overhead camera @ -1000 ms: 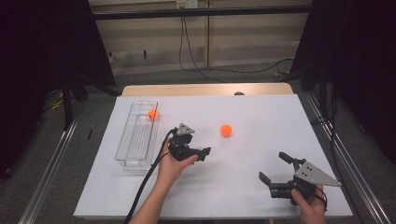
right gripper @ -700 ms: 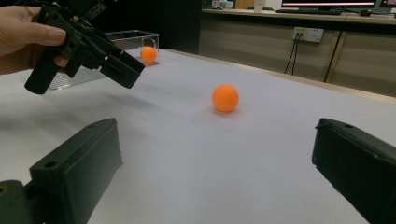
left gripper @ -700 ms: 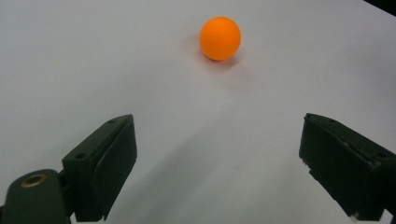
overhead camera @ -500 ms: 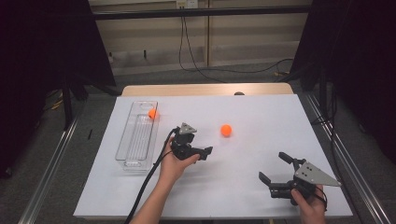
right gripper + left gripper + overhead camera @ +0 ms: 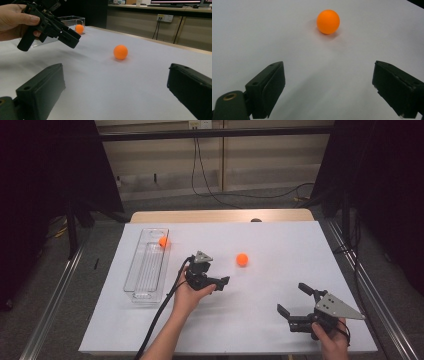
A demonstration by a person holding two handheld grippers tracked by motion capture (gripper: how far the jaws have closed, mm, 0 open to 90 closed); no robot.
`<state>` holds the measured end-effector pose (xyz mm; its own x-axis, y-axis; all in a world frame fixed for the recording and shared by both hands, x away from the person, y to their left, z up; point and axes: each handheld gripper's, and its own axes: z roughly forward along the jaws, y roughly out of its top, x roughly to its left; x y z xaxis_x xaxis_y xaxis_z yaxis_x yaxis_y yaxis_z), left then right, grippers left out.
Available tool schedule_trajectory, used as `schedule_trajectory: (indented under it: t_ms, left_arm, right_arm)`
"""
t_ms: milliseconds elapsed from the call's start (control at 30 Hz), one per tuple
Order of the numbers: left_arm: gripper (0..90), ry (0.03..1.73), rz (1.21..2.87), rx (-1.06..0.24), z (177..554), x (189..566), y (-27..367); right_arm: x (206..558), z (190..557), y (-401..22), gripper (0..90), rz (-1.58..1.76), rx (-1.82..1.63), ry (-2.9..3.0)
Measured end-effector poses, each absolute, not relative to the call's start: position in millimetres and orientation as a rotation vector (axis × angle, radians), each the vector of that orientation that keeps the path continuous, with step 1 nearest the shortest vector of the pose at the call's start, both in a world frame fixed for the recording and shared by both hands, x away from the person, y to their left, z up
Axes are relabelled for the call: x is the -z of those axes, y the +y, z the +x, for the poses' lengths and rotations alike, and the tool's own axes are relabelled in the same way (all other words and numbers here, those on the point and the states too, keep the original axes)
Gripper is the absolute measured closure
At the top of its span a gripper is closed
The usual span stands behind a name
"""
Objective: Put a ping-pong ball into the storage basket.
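Black jaws of the left gripper (image 5: 329,85) stand wide with nothing between them. Ahead of them, well apart and roughly centred on the gap, the orange ball (image 5: 328,21) lies on the white desk (image 5: 257,32). The right gripper (image 5: 300,307), also wide open, faces that ball from farther off.

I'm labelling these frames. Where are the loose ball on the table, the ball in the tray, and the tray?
Loose ball (image 5: 328,21): left gripper view, its centre.
Ball in tray (image 5: 163,241): high view, its centre.
Tray (image 5: 145,295): high view, its near wall.
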<state>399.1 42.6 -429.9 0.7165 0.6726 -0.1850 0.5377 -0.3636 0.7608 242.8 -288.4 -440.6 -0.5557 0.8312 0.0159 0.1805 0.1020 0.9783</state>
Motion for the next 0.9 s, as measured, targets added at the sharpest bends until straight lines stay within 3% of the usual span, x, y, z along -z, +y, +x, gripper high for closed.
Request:
schedule_trajectory:
  t_ms: [900]
  left_arm:
    - [11.3, 0.913, 2.050, -0.208, 405.7, 431.6, 34.7]
  right_arm:
    - [440.3, 242.4, -287.7, 0.9, 0.984, -1.490, 1.822]
